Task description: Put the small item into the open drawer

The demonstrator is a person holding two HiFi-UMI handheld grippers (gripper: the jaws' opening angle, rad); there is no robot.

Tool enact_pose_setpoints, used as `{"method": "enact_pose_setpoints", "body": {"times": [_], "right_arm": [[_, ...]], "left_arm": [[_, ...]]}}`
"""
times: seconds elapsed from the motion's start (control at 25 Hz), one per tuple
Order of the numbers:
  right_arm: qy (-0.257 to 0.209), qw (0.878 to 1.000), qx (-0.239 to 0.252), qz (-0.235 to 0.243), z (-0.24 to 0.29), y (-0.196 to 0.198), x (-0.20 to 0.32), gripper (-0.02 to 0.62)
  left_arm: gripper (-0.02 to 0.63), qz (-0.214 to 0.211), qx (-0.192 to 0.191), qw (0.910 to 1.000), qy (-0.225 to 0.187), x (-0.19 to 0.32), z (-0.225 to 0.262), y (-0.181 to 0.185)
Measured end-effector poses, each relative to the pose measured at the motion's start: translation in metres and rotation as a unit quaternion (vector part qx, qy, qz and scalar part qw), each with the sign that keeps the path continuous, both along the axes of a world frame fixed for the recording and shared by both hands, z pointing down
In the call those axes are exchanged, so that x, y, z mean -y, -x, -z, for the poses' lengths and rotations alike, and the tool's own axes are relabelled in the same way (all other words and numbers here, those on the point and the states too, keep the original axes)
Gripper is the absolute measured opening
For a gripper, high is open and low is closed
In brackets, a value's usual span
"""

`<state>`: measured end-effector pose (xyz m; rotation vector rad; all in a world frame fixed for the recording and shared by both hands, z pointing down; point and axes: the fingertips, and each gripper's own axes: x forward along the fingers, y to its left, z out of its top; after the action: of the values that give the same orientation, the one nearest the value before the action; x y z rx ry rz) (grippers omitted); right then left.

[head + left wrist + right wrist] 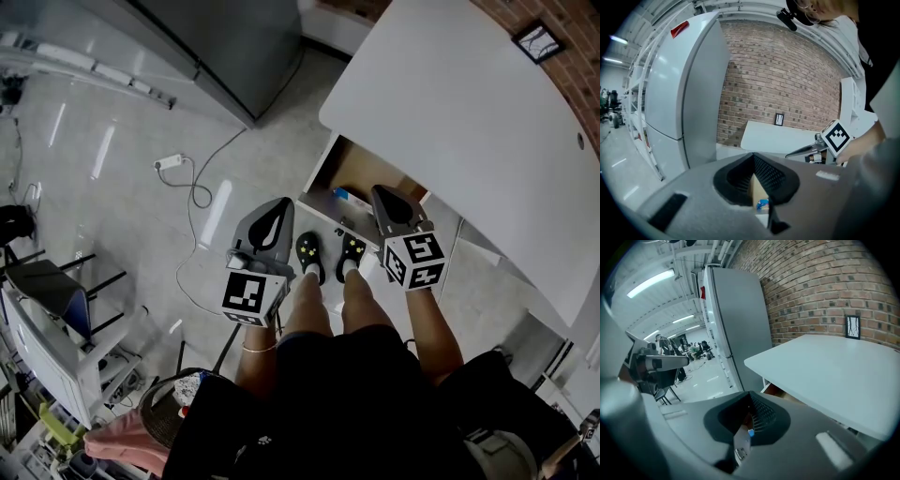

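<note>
The drawer (317, 174) stands pulled out from under the white table (469, 122), its wooden inside showing. A small blue and white item (352, 197) lies in it near the front panel. My left gripper (282, 202) hovers shut just left of the drawer front, with nothing in it. My right gripper (380, 192) is shut too, its tip over the drawer's right front corner. In the left gripper view the closed left gripper (753, 155) shows a sliver of the blue item (762, 203) through the slit. The right gripper (750, 394) likewise holds nothing.
A tall grey refrigerator (234, 47) stands left of the table. A power strip (169, 162) with a trailing cable lies on the floor. The person's feet in black shoes (309, 253) stand right before the drawer. A chair (56, 291) is at the left, and a brick wall (787, 79) is behind the table.
</note>
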<state>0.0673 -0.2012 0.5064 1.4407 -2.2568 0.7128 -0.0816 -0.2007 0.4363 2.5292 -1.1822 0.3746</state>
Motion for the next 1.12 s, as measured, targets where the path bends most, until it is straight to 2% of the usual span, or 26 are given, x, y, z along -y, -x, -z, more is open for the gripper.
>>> {"method": "enact_pose_setpoints", "body": {"times": [0.64,1.12], "right_arm": [[-0.046,0.998,0.015,-0.041,0.069,-0.030,-0.001,0.008],[-0.078,0.994,0.035,-0.072,0.113,-0.056,-0.015,0.008]], "left_arm": [[-0.009,-0.040,-0.005,0.9990,-0.018,0.006,0.043,-0.032],[-0.009,-0.061,-0.018,0.9968,-0.048,0.007,0.075,-0.060]]}}
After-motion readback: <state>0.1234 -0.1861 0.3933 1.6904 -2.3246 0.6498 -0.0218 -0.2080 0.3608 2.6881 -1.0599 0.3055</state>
